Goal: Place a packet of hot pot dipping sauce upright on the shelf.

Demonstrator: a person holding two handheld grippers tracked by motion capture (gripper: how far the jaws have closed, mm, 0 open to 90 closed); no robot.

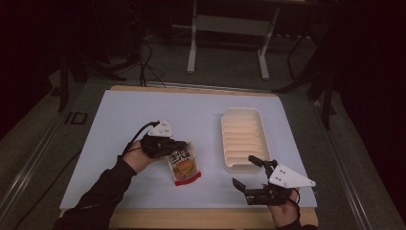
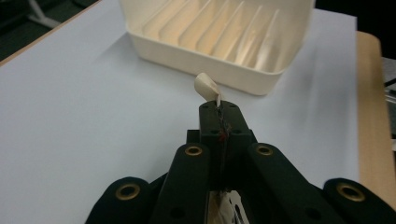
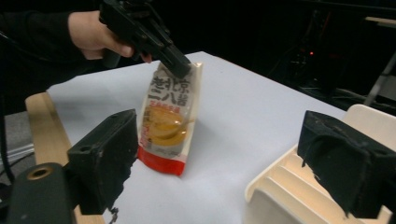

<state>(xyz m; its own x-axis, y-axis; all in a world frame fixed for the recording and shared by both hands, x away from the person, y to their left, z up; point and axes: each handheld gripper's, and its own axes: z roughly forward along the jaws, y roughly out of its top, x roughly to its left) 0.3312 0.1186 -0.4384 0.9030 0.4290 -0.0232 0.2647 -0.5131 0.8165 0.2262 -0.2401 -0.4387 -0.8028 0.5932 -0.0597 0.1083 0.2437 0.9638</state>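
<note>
My left gripper (image 1: 178, 143) has its jaws pinched tight on the top edge of the printed white pouch with an orange picture and red bottom band (image 1: 183, 166), so the pouch hangs upright with its base touching the pale blue table mat (image 1: 119, 124). I judge that grip keeps it clear for a lift towards the cream ribbed plastic tray (image 1: 243, 139) just to the right. My right gripper (image 1: 249, 171) waits near the tray's front corner, jaws spread wide, holding nothing.
</note>
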